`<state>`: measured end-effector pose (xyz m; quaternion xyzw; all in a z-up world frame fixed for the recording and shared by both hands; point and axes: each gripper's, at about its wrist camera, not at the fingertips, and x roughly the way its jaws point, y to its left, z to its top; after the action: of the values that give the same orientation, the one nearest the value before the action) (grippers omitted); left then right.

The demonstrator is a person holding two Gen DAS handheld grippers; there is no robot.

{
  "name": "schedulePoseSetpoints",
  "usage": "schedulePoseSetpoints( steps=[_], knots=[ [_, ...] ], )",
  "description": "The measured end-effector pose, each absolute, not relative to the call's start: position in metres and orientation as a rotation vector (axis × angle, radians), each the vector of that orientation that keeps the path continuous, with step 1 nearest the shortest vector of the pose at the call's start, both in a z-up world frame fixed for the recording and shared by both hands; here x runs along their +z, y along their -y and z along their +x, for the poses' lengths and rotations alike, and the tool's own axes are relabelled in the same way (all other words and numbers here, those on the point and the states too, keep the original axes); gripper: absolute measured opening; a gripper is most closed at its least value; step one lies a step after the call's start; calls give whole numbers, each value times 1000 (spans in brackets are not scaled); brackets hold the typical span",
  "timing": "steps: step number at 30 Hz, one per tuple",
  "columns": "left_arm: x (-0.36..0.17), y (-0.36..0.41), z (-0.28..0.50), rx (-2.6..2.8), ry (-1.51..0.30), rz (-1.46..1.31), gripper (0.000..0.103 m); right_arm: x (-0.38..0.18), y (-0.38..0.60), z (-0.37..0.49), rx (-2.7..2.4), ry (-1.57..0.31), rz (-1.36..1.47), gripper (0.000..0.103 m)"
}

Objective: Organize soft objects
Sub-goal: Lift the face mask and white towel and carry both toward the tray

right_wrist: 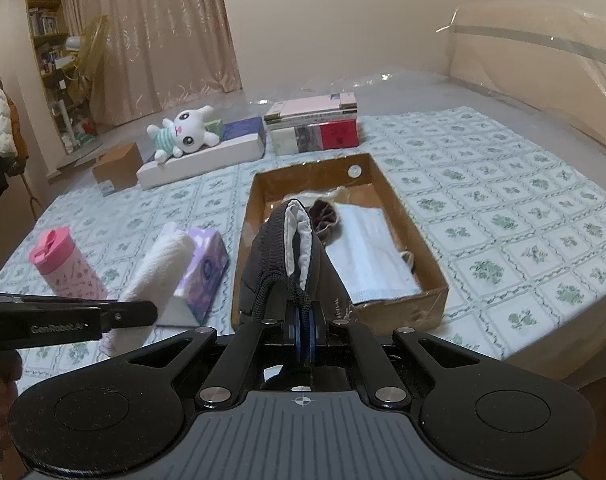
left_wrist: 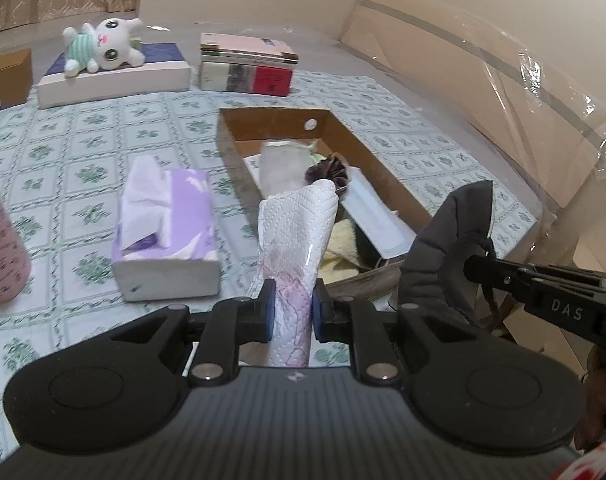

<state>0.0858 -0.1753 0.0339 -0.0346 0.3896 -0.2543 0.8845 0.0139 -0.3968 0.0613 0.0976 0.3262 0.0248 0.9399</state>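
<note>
1. Since the job is sorting soft stuff, both grippers carry one item each toward the cardboard box at frame centre, w/ the pink bottle far left and the purple tissue box left of centre probably left out as non-targets.
2. Left gripper, lower centre of the left wrist view: jaws nearly closed, blue pads squeezing a folded white towel w/ pink print; it sticks up and fwd so it can drop into the box. In the right wrist view the same towel shows lower left, beside the tissue box.
3. Right gripper, lower centre of its view: jaws fully closed, pinching a dark cloth mask w/ white lining by its ear-loop edge, hanging just over the box's near wall.
4. Box already holds a pack of pale masks, a brown scrunchie and sth yellowish, so it's prob the collection spot.
5. Plush bunny lies on a flat white box, upper left; not yet sorted.
6. Hard to tell: box's near-left contents are hidden behind the towel and mask; the yellowish item is mostly covered; plastic-wrapped furniture at right is cut off; the person shows only as dark hand edges at frame corners.
</note>
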Motion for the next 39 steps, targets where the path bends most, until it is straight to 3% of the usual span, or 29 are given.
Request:
schedulePoseSetpoints(
  steps=[19, 39],
  knots=[
    [36, 225, 115, -577, -811, -53, 16, 89, 436, 45, 44, -609, 170, 4],
    [18, 260, 202, -540, -837, -104, 16, 82, 460, 155, 119, -619, 102, 4]
  ],
)
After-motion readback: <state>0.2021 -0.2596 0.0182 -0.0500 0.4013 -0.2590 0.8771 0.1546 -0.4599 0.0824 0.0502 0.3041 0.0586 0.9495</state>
